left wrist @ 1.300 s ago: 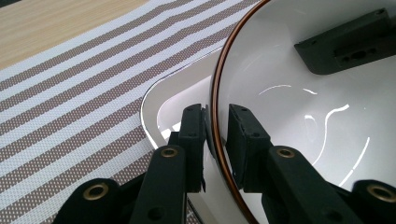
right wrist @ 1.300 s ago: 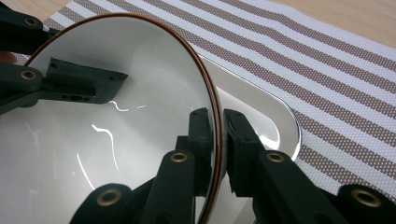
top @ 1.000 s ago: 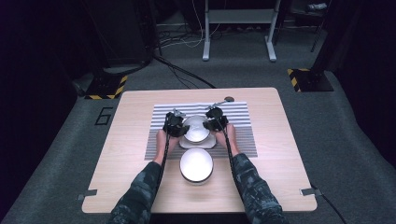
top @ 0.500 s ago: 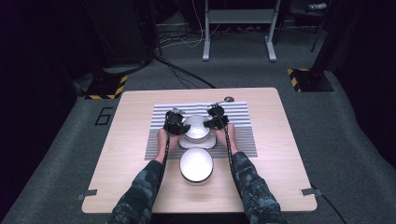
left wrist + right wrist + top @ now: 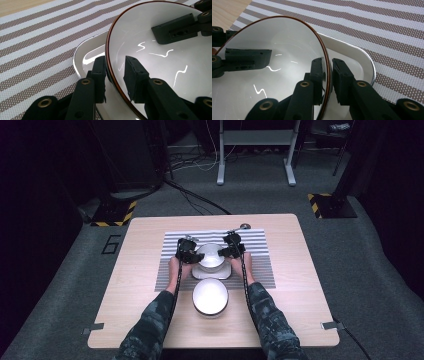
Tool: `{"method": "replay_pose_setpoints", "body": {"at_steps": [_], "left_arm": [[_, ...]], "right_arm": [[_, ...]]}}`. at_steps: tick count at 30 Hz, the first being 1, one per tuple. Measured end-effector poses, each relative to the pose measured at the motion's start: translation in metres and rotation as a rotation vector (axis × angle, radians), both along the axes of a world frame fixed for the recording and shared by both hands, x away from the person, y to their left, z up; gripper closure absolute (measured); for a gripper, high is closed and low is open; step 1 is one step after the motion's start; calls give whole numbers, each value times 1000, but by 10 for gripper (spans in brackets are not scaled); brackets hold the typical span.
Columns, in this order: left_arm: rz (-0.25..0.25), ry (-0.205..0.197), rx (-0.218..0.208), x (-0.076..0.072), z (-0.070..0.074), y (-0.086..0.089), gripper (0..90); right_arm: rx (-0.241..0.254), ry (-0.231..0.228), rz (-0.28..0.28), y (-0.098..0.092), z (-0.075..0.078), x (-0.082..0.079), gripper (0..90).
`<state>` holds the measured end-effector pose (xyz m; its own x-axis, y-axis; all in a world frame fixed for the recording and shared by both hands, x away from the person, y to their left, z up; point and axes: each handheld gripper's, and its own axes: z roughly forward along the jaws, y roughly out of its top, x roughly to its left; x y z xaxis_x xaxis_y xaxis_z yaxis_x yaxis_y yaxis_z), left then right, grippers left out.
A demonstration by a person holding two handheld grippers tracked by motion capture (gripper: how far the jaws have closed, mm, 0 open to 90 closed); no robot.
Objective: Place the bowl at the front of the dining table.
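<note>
- The high view is lit from overhead onto the pale wooden table [image 5: 150, 285]; the grey carpet and the room toward 12, 9 and 3 o'clock sink into near black.
- That view is soft and low in detail, with colour grain in the dark areas.
- The glossy white round bowl [image 5: 210, 296] nearer the person reflects light evenly, without a hard hotspot.
- In the left gripper view, thin wavy white glare streaks cross the inside of the brown-rimmed white bowl [image 5: 160, 50], from the centre toward 3 o'clock.
- The black jaws at 6 o'clock are slightly blurred; the brown-and-white striped woven mat [image 5: 37, 45] is sharp.
- The right gripper view has fainter streaks at 8 o'clock, and a bright line along the white rounded tray's rim [image 5: 367, 62].
</note>
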<state>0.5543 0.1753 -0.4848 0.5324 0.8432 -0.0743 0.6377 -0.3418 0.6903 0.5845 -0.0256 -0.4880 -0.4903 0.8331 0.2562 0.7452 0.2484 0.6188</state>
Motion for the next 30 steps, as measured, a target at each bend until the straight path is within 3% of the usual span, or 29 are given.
{"method": "replay_pose_setpoints", "body": {"at_steps": [8, 12, 15, 16, 19, 21, 22, 27, 30], "left_arm": [[-12, 6, 14, -1, 1, 1, 692], [-8, 3, 20, -1, 3, 2, 612], [-3, 2, 16, -2, 5, 4, 499], [-4, 4, 18, -2, 6, 4, 499], [-7, 13, 10, -4, 7, 6, 400], [-11, 14, 7, -4, 8, 8, 310], [-14, 17, 8, -5, 9, 9, 310], [-16, 21, 2, -9, 15, 15, 175], [-17, 19, -9, -13, 20, 21, 146]], "right_arm": [[-13, -10, 11, 1, 0, -3, 786], [-18, -30, 15, 0, 1, -6, 719], [-11, -33, 19, -3, 1, -8, 561], [-11, -33, 19, -3, 1, -8, 561], [-9, -29, 23, -5, 2, -10, 441], [-10, -34, 29, -5, 4, -13, 317], [-10, -34, 29, -5, 4, -13, 317], [-10, -54, 31, -9, 7, -18, 152], [-11, -64, 31, -12, 10, -19, 126]]}}
